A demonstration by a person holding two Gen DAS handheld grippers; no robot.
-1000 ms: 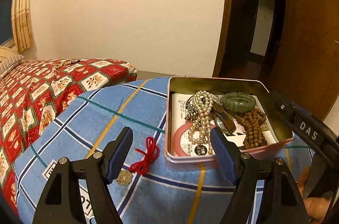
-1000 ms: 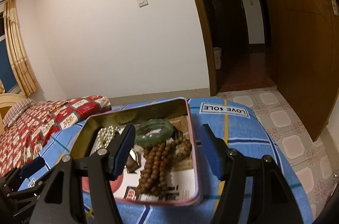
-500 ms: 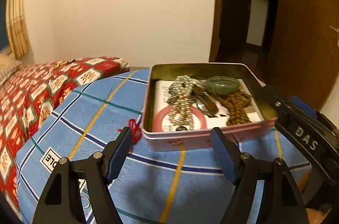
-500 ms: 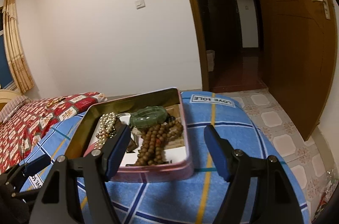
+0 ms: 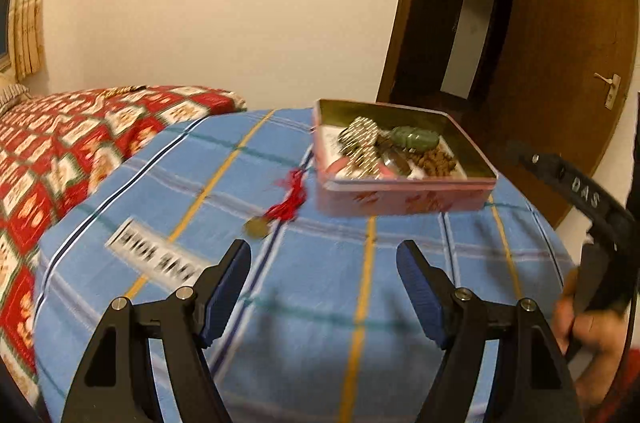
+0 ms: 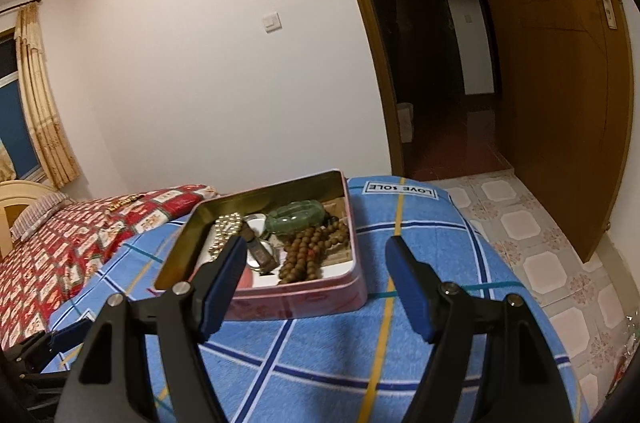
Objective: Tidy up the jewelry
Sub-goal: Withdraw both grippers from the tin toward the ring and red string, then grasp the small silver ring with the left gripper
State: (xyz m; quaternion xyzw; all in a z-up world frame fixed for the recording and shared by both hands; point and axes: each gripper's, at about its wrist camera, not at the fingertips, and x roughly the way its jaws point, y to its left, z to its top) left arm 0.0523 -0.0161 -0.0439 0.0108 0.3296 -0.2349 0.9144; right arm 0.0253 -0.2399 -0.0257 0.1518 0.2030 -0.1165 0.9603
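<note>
Jaws of the left gripper (image 5: 323,285) and right gripper (image 6: 315,279) stand released and empty short of the pink rectangular metal tin (image 6: 304,301) of jewelry on the blue plaid blanket (image 5: 320,303), where the red knotted cord charm with a brass coin (image 5: 286,205), loose beside the tin, risks being dragged by a careless reach.

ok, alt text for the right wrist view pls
An open pink tin holding a green bangle, brown wooden beads and a pearl strand sits on a blue plaid cloth. The empty right gripper stands open before it.
</note>
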